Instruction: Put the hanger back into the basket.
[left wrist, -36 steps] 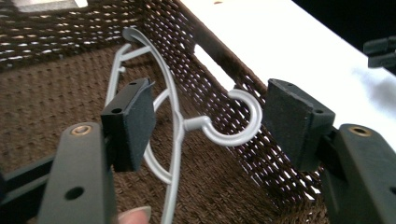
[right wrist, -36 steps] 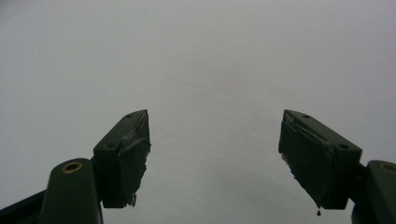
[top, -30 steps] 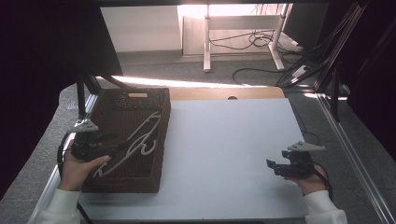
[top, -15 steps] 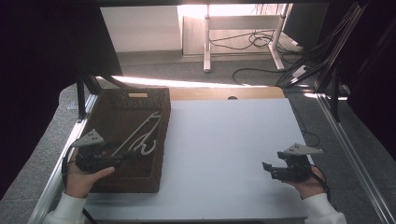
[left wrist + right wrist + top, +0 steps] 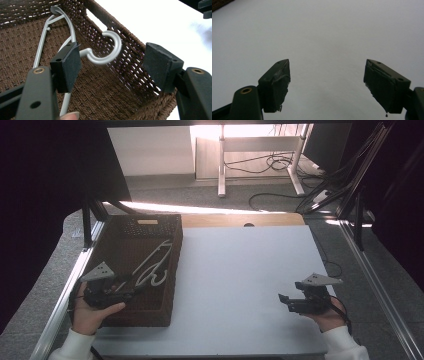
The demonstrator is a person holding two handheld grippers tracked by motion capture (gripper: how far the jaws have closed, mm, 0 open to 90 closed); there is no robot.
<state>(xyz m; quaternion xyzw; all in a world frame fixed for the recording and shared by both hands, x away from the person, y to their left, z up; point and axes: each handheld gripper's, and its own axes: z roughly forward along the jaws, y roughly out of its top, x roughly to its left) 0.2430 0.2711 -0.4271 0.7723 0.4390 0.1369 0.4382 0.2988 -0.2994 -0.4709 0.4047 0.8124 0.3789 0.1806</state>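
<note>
A brown wicker basket (image 5: 170, 265) sits at the left of the white table. Inside it lies a white plastic clothes hanger (image 5: 150, 262), hook end toward me. My left gripper (image 5: 127, 292) hovers inside the basket's near end, open. In the left gripper view the hanger's hook (image 5: 110, 50) curls between the spread jaws, with the left pad (image 5: 71, 63) close to the hanger's neck; nothing is clamped. My right gripper (image 5: 284, 301) is held low over the table (image 5: 240, 270) at the near right, open, with bare white surface (image 5: 324, 37) between its jaws.
The basket's near right wall (image 5: 140, 72) rises just beyond the hook. Metal rails (image 5: 75, 275) edge the table on both sides. Beyond the far edge are floor, a desk leg (image 5: 221, 165) and cables (image 5: 280, 165).
My left hand has drawn back toward the near end of the basket and turned, so its gripper now frames the hanger's hook. The right gripper has barely shifted.
</note>
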